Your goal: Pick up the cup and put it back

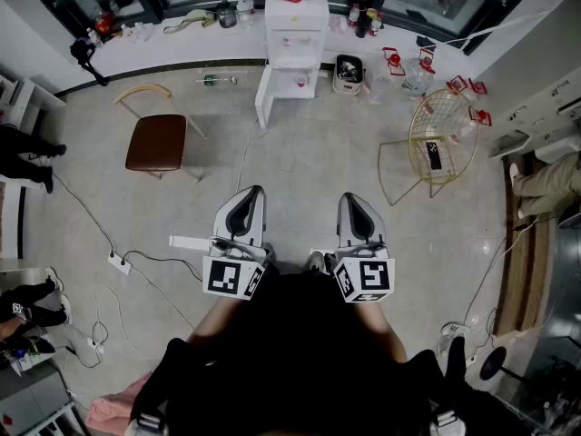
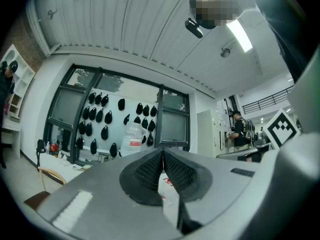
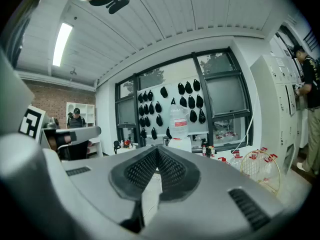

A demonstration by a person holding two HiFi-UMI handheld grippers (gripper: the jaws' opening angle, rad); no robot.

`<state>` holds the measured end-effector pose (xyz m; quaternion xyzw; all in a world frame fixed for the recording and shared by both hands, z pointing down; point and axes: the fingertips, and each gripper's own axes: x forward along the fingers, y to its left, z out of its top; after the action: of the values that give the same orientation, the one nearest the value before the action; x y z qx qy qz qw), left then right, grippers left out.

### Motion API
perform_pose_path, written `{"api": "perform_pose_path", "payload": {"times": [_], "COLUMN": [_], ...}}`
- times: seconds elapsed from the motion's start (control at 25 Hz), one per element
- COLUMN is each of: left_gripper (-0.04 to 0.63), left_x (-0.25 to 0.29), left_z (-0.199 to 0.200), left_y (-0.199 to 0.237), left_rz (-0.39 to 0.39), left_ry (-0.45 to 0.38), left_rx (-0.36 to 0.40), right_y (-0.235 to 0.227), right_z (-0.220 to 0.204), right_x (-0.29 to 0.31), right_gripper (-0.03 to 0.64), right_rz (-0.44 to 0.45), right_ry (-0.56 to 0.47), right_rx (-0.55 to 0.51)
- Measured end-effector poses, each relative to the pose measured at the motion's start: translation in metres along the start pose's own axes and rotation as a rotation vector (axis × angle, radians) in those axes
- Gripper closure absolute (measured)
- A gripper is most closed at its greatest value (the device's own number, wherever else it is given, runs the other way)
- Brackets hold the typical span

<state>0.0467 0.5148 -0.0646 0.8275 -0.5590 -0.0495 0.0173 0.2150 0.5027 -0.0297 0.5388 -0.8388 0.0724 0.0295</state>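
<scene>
Head view: I hold my two tools, left tool and right tool, side by side above the floor. Both point towards the one white water dispenser. One brown chair stands left of the dispenser and one gold wire chair stands right of it.

Left gripper view: my left tool's jaws are pressed together and grip nothing.

Right gripper view: my right tool is likewise closed and empty.

I cannot pick out the cup in any view.

1. The right gripper has its jaws pressed together, nothing between them.
2. Beyond it, a water bottle stands against the far wall.
3. A wire chair sits at the right.
</scene>
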Motion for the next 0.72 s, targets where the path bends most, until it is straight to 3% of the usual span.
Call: {"api": "perform_pose_path", "payload": {"times": [0.44, 0.64, 0.68, 0.72], "left_gripper": [0.588, 0.588, 0.588, 0.588], "left_x": [0.004, 0.004, 0.003, 0.002], "left_z": [0.001, 0.004, 0.004, 0.003], "left_y": [-0.001, -0.001, -0.001, 0.000], "left_rz": [-0.010, -0.021, -0.022, -0.023], "left_ry": [-0.004, -0.014, -0.014, -0.012], "left_rx": [-0.003, -0.006, -0.006, -0.006], "right_y": [0.002, 0.004, 0.004, 0.005], "right_z": [0.004, 0.014, 0.014, 0.013], "right_x": [0.003, 0.000, 0.000, 0.001], "right_gripper": [0.623, 0.621, 0.593, 0.509], "right_rz": [0.011, 0.011, 0.005, -0.002], "right_ry": [-0.009, -0.067, -0.070, -0.066], "right_rx": [-0.014, 0.002, 0.001, -0.001]}}
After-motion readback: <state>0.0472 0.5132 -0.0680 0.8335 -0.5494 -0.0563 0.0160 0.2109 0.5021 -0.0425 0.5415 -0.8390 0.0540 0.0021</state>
